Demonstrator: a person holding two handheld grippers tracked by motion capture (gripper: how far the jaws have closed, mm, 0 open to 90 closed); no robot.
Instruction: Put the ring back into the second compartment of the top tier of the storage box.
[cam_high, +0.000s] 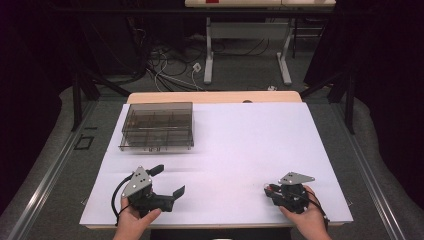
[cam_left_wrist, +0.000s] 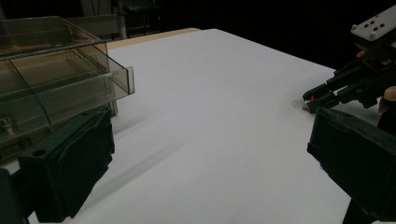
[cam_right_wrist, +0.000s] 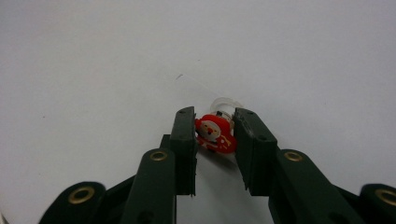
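A small red Santa charm (cam_right_wrist: 214, 134) with a clear ring at its top lies on the white sheet (cam_high: 240, 145). My right gripper (cam_right_wrist: 215, 135) is shut on it, one pad pressing each side. In the high view this right gripper (cam_high: 269, 190) sits low at the front right, held by a hand. The left gripper view shows its tips (cam_left_wrist: 312, 100) touching the sheet, with a bit of red between them. My left gripper (cam_high: 167, 181) rests at the front left with its jaws wide apart and nothing between them; its black fingers (cam_left_wrist: 70, 172) frame that view.
A smoky clear plastic organizer box (cam_high: 157, 125) with several compartments stands at the back left of the sheet, close ahead of the left gripper (cam_left_wrist: 46, 84). Beyond the table's far edge (cam_high: 215, 96) are floor cables and a desk frame.
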